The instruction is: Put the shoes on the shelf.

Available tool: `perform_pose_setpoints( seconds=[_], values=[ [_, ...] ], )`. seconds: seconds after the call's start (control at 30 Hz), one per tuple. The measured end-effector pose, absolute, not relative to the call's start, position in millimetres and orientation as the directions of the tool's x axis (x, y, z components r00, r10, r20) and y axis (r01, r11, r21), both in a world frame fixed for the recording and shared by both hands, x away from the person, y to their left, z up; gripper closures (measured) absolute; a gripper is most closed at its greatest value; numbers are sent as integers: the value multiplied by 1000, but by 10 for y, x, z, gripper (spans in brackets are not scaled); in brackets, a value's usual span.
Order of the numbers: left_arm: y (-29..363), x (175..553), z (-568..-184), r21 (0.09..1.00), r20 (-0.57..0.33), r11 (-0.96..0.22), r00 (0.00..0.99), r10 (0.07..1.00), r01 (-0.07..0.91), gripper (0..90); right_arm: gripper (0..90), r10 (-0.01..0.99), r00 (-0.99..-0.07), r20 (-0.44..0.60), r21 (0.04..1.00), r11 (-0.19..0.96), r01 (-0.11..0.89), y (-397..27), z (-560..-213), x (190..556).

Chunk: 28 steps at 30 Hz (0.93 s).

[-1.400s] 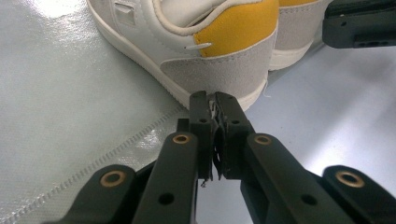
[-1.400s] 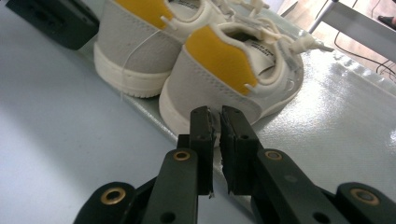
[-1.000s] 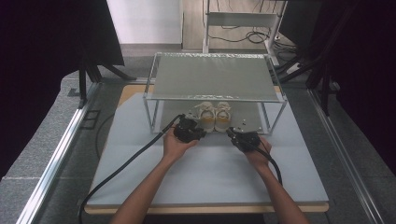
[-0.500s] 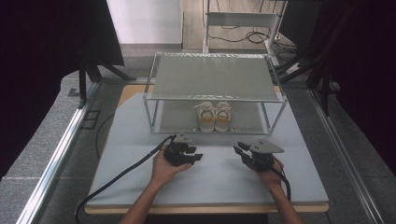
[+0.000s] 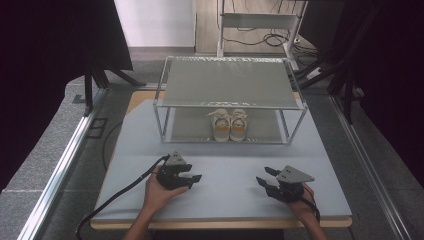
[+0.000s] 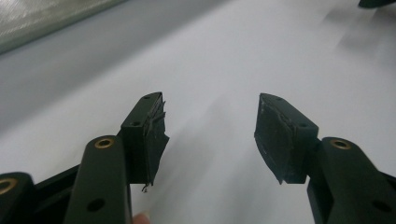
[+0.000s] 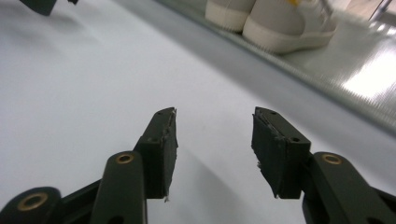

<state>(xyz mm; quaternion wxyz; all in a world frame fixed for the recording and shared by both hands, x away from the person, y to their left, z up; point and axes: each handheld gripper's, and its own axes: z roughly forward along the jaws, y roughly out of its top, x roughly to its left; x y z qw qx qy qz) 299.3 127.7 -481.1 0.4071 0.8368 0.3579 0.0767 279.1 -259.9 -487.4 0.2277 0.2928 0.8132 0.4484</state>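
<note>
Shoes (image 5: 230, 125) paired upright on the rack's (image 5: 165, 102) lower shelf, toes toward the person, well ahead of both grippers and between their lines. Left gripper (image 5: 192, 178) and right gripper (image 5: 265, 176) low over the table (image 5: 225, 200), jaws just opened, spread with nothing between. Risk, as judged: a hasty reach back in could knock the rack's front rail or nudge the pair askew.

Matt grey table top (image 5: 225, 175); shiny metal rack (image 5: 162, 125) with glinting mesh shelves; cream shoes (image 5: 229, 125), cloth-like with smooth rubbery soles.
</note>
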Motion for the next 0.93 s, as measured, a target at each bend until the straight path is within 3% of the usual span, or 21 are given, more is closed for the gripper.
perform_pose_setpoints(
  seconds=[0.27, 0.93],
  values=[
    [1513, 2925, -4758, 768, -180, -346, 701, 690, 539, 420, 473, 681, -727, -82, 859, 418, 295, -2635, -4879, 2769],
    [1557, 2896, -4655, 790, -219, -284, 682, 698, 544, 386, 465, 683, -728, -61, 858, 409, 311, -2682, -4914, 2822]
  ],
)
